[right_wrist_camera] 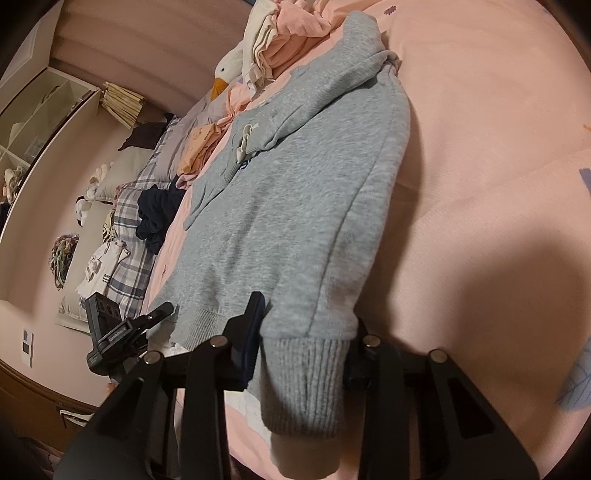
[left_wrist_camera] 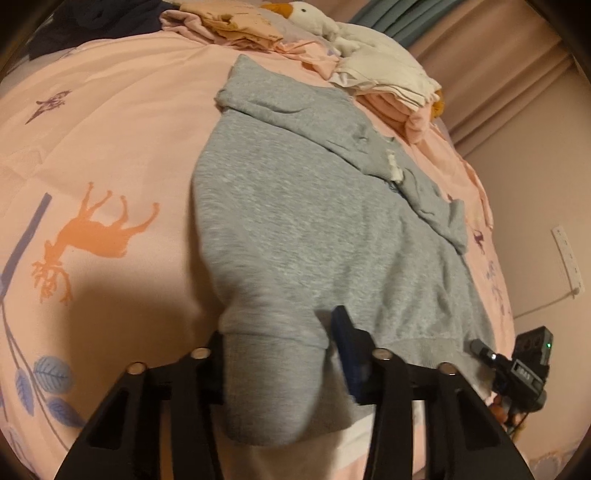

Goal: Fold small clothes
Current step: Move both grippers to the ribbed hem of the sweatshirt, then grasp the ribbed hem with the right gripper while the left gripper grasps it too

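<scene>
- A bedroom with plain pinkish walls; the work lies on a bed [left_wrist_camera: 110, 122] under a pink cover printed with deer and leaves. A shelf unit stands at the upper left of the right wrist view.
- Along the top of the left wrist view sit stacked folded clothes [left_wrist_camera: 388, 83] and a white goose toy [left_wrist_camera: 314, 16]; a dark garment [right_wrist_camera: 157, 210] lies left of centre in the right wrist view.
- The task's thing, a grey sweatshirt [left_wrist_camera: 306, 229], is spread flat on the bed and fills the middle of both views, its hem toward the bottom edge and its sleeves folded in over the body.
- The left hand-held gripper [left_wrist_camera: 277, 354] pinches the hem corner at the bottom centre of its view; grey cloth bunches between the jaws and hangs below them.
- The right hand-held gripper [right_wrist_camera: 306, 347] pinches the other hem corner, ribbed band squeezed between its jaws, at the bottom centre of its view.
- Each tool shows at the lower edge of the other's view, so the two stand near each other along the hem.
- The step in hand looks like folding the hem up toward the collar.
- To do it well: lift both corners together, keeping the hem taut and level between them.
- Carry it over in one arc and lay it square to the shoulders, so the sleeves stay tucked.
- Let go only once the cloth lies flat; uneven lift would skew the fold.
</scene>
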`<state>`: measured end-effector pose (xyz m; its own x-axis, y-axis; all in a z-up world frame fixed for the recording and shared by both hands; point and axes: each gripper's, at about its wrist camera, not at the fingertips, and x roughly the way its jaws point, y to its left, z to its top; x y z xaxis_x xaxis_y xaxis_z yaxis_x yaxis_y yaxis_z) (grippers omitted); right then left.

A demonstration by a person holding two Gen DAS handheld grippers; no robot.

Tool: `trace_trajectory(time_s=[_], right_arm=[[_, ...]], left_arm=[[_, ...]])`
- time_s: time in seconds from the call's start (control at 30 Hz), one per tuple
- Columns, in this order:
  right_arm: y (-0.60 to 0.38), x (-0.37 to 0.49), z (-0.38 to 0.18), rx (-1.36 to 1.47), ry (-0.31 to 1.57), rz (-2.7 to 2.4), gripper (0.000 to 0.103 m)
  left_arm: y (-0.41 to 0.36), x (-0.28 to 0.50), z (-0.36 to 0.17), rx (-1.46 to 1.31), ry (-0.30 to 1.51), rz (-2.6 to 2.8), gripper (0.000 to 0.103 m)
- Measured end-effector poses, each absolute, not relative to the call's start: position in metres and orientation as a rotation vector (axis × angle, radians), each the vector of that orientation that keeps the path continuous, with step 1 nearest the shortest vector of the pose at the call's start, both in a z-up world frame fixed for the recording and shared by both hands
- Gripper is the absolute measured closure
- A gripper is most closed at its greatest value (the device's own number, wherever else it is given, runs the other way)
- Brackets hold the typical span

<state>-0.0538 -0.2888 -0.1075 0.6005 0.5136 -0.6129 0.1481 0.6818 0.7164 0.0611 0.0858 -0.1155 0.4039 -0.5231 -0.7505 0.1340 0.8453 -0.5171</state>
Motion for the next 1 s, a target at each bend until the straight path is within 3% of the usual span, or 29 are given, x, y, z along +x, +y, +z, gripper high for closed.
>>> trace_trajectory(time_s=[0.17, 0.4, 1.0], right_arm=[[-0.283, -0.052, -0.104, 0.784, 0.916, 0.235, 0.076], [-0.278, -0.049, -0.094, 0.752, 0.893, 0.244, 0.078], [-0.270, -0.048, -0.070, 0.750, 0.789, 0.277, 0.082]], left_arm=[[0.089, 0.062, -0.115, -0.419, 1.082, -0.412, 0.078], [0.093, 0.058, -0.108, -0.446, 1.049, -0.431, 0.085], [0.088, 0.063, -0.088, -0.457, 0.997, -0.483, 0.087]])
